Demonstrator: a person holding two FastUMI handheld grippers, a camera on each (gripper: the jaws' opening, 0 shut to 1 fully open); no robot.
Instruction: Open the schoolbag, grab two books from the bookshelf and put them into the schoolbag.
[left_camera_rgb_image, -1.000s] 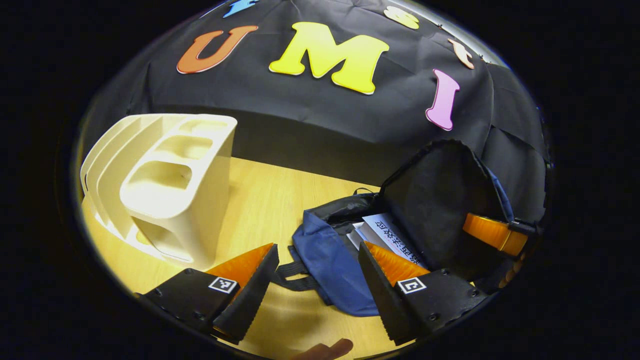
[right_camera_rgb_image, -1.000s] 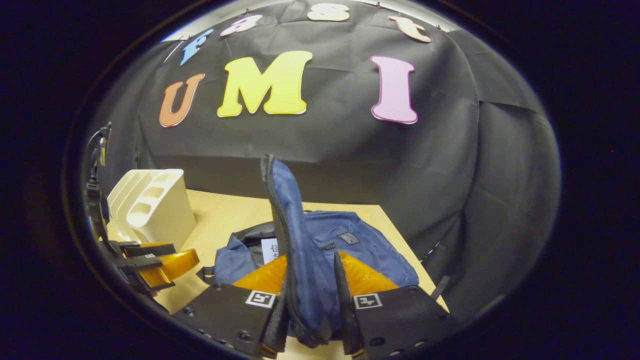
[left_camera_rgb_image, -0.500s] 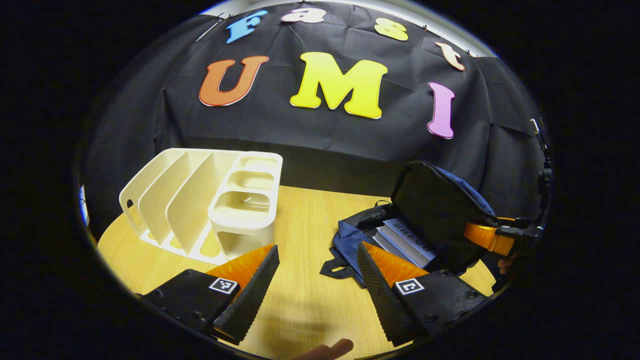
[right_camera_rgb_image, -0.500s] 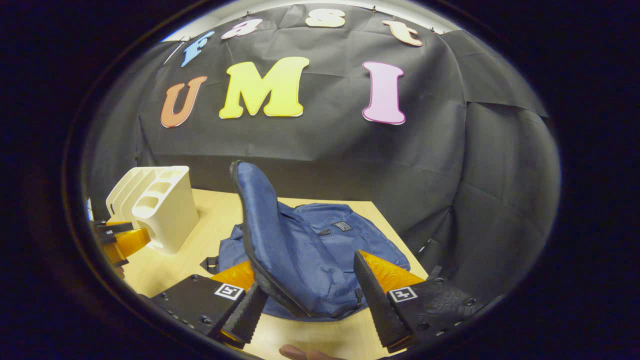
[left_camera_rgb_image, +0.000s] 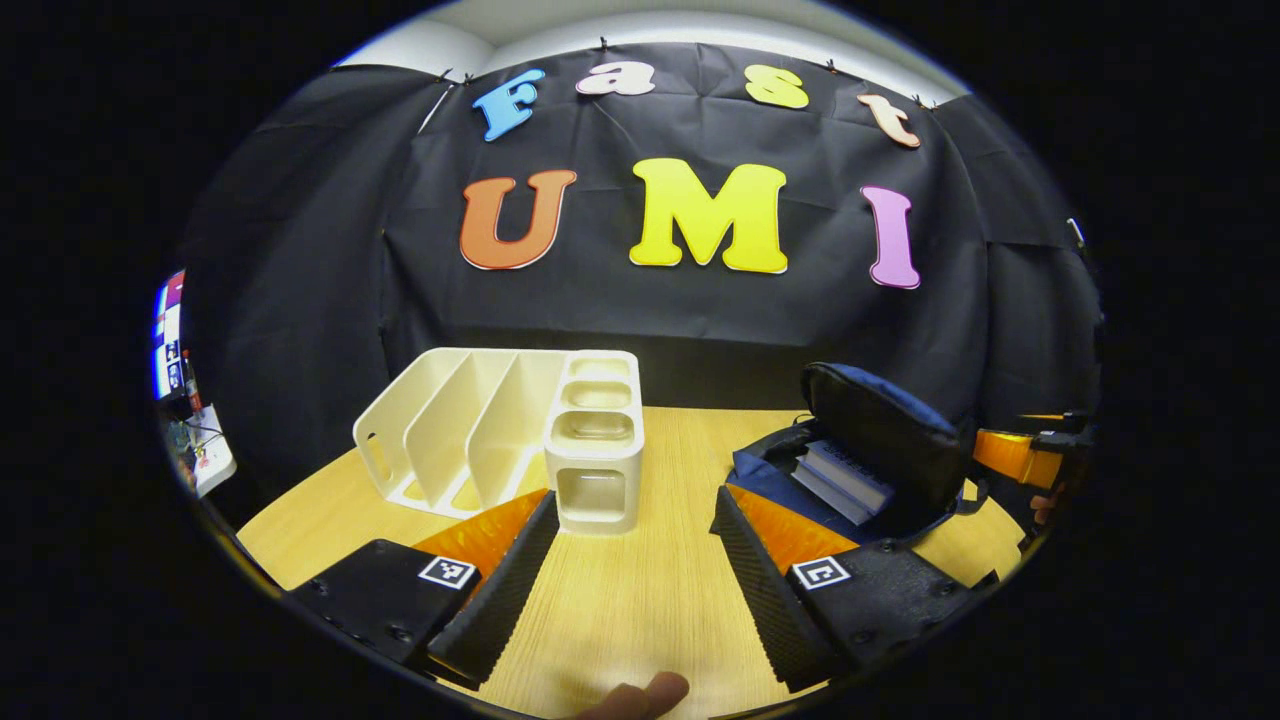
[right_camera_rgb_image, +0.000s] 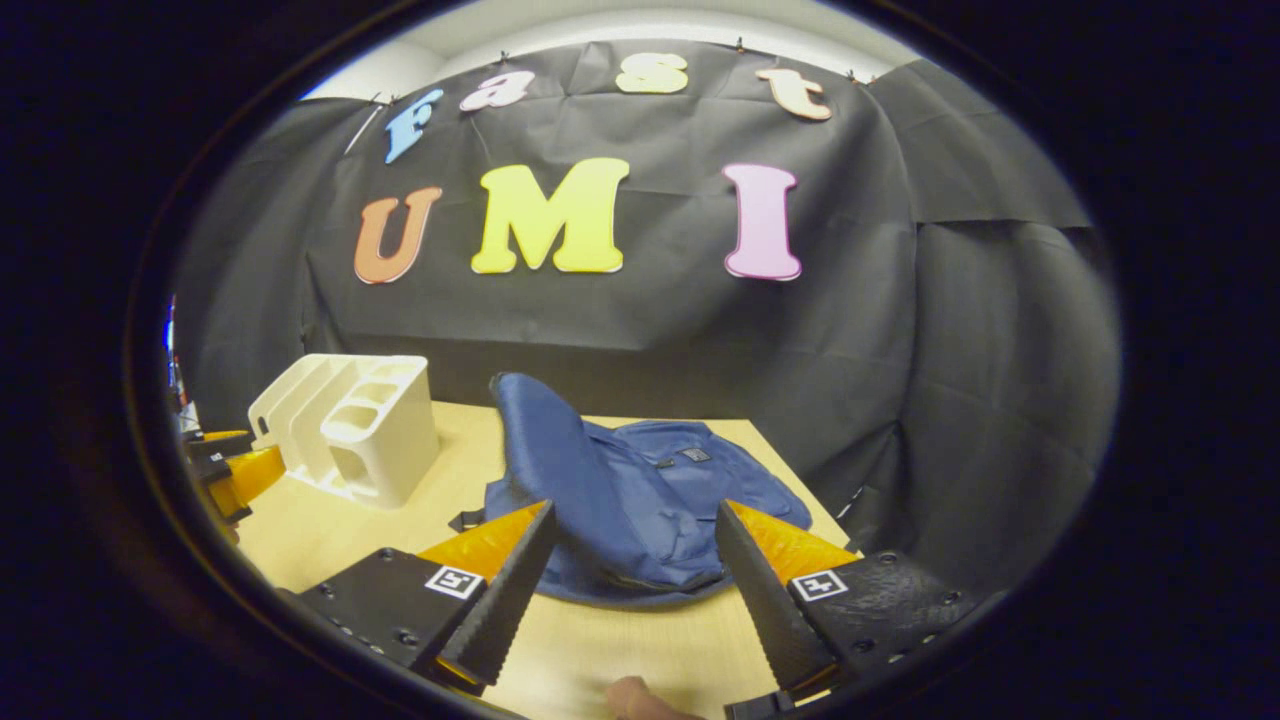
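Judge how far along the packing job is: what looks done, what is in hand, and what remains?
Done: the schoolbag lies open on the table, with books stacked inside under its raised flap, and the bookshelf slots show no books. In hand: nothing; the left gripper and right gripper are both open over the table. Left: apparently nothing, as the task never asks for closing the bag.

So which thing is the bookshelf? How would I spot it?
Look at the wooden table by the black wall. The bookshelf stands on its left part, apart from the blue schoolbag. It's the only cream, hard plastic thing, with slanted dividers and stacked cubbies.
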